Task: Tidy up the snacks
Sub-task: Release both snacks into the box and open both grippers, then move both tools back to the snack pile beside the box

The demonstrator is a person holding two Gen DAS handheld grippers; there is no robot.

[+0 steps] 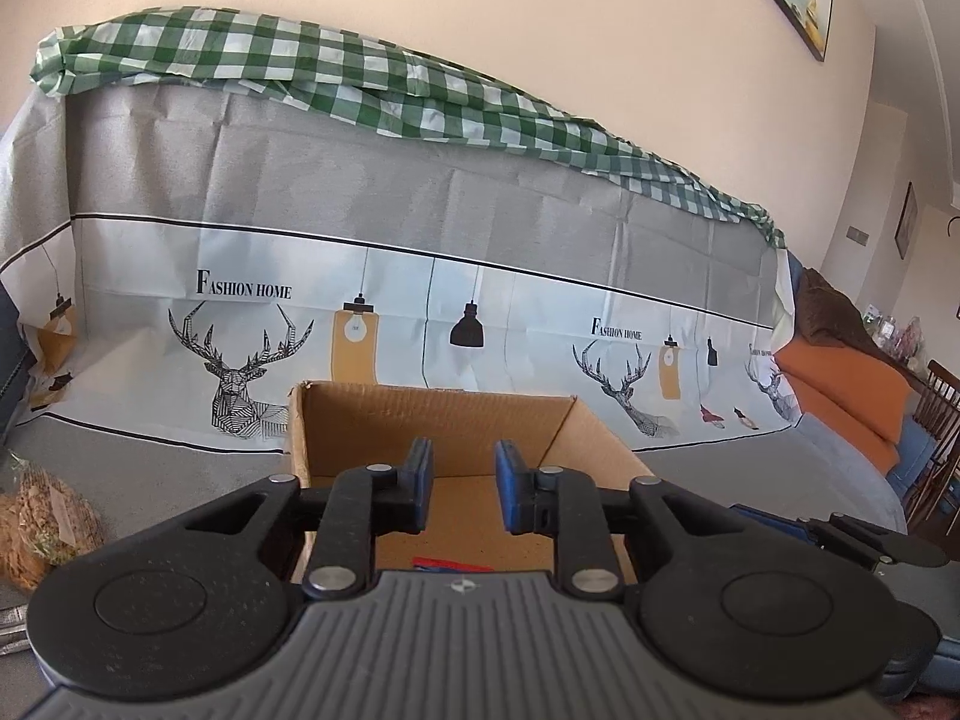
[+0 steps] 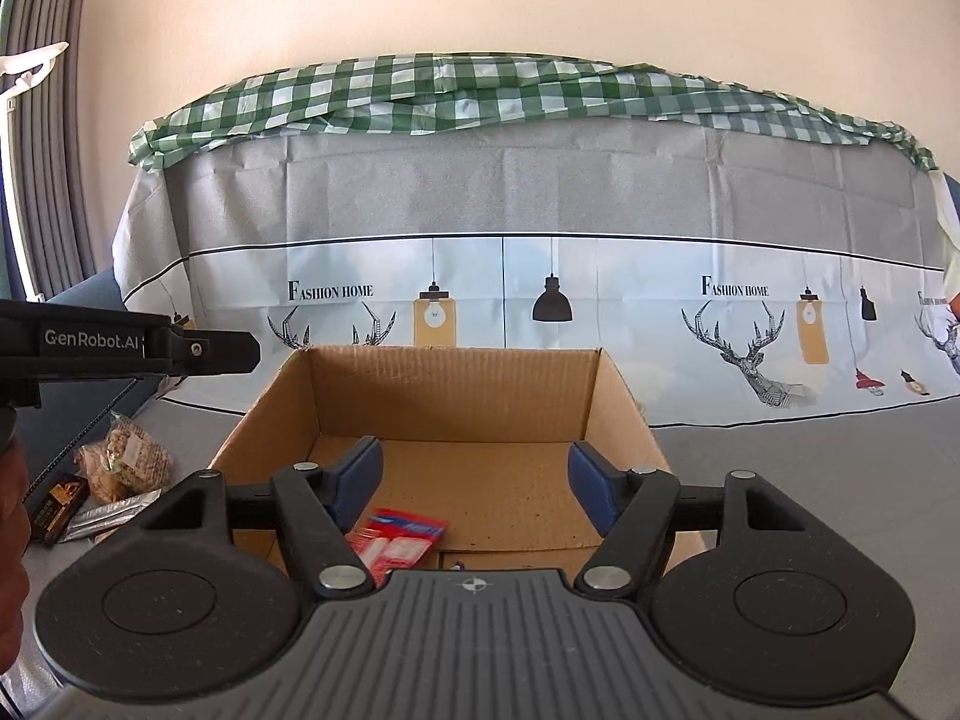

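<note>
Red-and-white plastic snack packet [image 2: 401,543] lies flat on floor of open brown cardboard box [image 2: 444,402], just below and inside left finger of right gripper [image 2: 474,483]. Right gripper over box's near edge, tilted slightly downward, blue pads [image 2: 591,483] spread wide, nothing between. Left gripper [image 1: 462,483] beside it over same box, tilted slightly downward, pads parted narrowly, empty. Further wrapped snacks: netted brown bag [image 2: 129,459], dark packet [image 2: 57,504], silver wrapper [image 2: 111,513] on grey cloth, left of both grippers, outside box.
</note>
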